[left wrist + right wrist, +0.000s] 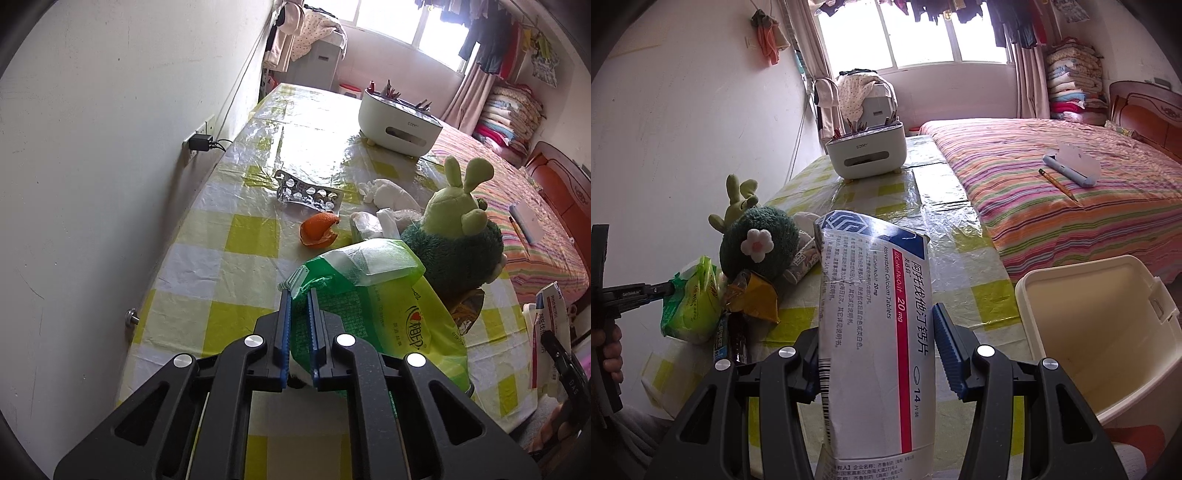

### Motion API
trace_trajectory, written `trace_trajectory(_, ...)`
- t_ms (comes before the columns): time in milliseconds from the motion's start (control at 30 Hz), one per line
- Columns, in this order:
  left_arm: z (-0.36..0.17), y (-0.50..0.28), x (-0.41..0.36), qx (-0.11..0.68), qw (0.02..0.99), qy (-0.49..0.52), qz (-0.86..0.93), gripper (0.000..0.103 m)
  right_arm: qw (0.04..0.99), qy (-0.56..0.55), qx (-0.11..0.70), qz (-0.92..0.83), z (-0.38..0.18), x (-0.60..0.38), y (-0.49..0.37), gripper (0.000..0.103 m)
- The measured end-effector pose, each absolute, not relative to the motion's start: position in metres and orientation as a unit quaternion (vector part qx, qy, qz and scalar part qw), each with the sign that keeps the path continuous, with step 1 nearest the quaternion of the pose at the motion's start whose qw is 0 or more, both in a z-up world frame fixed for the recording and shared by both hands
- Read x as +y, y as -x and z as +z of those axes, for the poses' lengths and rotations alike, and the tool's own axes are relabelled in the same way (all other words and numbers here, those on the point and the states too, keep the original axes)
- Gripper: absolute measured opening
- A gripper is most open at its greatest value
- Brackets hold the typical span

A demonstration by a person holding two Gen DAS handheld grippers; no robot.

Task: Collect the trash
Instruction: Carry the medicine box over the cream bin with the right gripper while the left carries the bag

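Left gripper [299, 295] pinching green packet [373, 295]; plush toy [458, 240] just behind.

A green plush toy [456, 229] sits on the yellow-checked tablecloth [207, 266]. Behind it stands a white tissue box organiser [399, 123]. Beside the table, a striped bed [1052, 192] holds a pencil [1057, 184].

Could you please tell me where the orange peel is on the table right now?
In the left wrist view the orange peel lies on the checked tablecloth, just in front of the blister pack and left of the crumpled tissues.
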State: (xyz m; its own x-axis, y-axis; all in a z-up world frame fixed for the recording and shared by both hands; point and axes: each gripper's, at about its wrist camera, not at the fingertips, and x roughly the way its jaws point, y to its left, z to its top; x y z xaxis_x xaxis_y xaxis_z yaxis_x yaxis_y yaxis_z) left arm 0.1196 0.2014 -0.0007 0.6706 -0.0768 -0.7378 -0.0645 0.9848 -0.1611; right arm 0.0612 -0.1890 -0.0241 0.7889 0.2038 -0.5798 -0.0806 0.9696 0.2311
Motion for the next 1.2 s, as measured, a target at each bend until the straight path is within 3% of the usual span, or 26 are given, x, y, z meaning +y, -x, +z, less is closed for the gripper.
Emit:
trace_trajectory(533, 0.051, -0.092, 0.146, 0.303, 0.951, 0.052, -0.033, 0.006, 0.958, -0.107, 0.264, 0.026, -0.005, -0.240, -0.050, 0.049)
trace_trajectory(1200, 0.070, -0.086, 0.025, 0.281, 0.949, 0.020, -0.143, 0.005, 0.954, -0.155, 0.226, -0.122, -0.014, -0.371, -0.037, 0.050)
